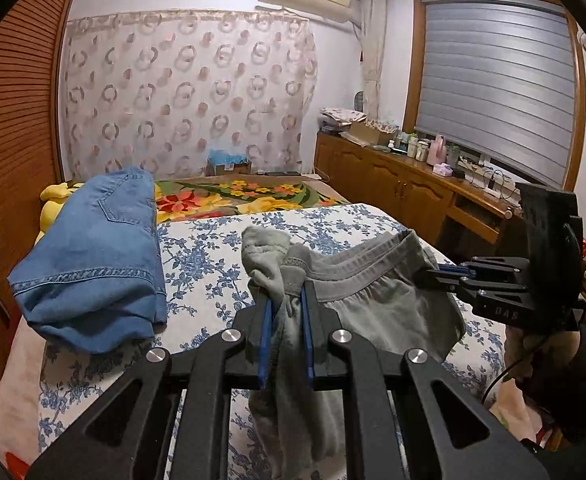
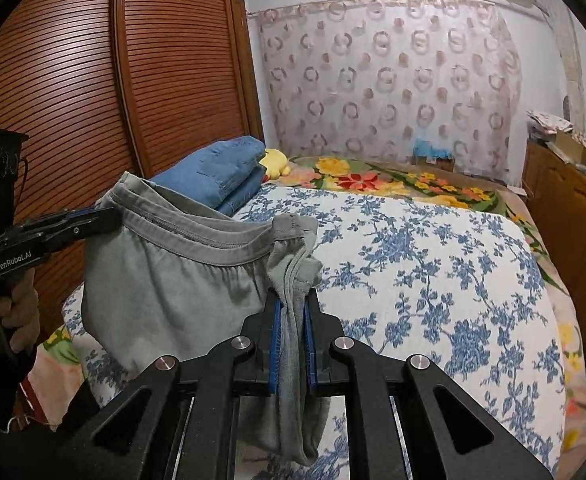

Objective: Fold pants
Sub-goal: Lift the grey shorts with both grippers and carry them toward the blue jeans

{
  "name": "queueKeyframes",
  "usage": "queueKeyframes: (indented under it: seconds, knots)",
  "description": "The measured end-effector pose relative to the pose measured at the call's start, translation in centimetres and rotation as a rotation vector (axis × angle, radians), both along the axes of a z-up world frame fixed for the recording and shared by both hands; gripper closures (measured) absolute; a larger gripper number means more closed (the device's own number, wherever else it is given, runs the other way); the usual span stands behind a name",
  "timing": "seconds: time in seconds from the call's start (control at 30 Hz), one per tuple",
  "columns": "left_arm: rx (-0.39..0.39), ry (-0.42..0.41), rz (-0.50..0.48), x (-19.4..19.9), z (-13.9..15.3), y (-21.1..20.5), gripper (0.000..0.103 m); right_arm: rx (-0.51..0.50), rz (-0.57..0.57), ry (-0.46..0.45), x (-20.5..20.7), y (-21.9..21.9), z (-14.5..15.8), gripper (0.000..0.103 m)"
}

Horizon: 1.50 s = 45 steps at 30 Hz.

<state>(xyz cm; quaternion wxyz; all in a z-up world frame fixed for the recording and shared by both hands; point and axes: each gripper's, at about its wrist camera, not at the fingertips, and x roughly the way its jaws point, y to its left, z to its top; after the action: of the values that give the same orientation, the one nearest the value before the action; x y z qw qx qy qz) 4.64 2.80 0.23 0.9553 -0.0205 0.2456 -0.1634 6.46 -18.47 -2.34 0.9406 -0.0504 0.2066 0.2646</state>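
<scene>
left gripper (image 1: 287, 300) pinching waistband of soft grey cotton pants (image 1: 377, 304) | right gripper (image 2: 293, 308) pinching other end | above blue-flowered white bedspread (image 2: 433, 280)

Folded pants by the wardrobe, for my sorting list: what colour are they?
Denim blue folded pants, clearest in the left wrist view.

A bed (image 2: 433, 264) with a blue-flowered white cover filled the room. A louvred wooden wardrobe (image 2: 73, 80) stood to its left, a ring-patterned curtain (image 1: 185, 92) hung behind, and a low wooden cabinet (image 1: 393, 176) (its top cluttered with bottles) ran under the shuttered window (image 1: 497, 92).
</scene>
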Motion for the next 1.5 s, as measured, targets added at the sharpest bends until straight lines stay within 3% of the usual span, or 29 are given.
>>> queueKeyframes:
  seconds: [0.13, 0.43, 1.2, 1.5]
  knots:
    - [0.002, -0.044, 0.030, -0.1, 0.0, 0.3, 0.089, -0.011, 0.010, 0.004, 1.3, 0.7, 0.1, 0.093]
    - [-0.003, -0.044, 0.038, 0.5, 0.3, 1.0, 0.089, -0.023, 0.050, -0.022, 3.9, 2.0, 1.8, 0.093]
    - [-0.002, -0.025, 0.163, 7.7, 2.7, 7.2, 0.089, -0.119, 0.164, -0.040, 15.5, 8.8, 7.1, 0.093]
    - [0.013, -0.025, 0.221, 10.1, 3.2, 9.2, 0.089, -0.132, 0.200, -0.056, 19.1, 11.0, 7.9, 0.093]
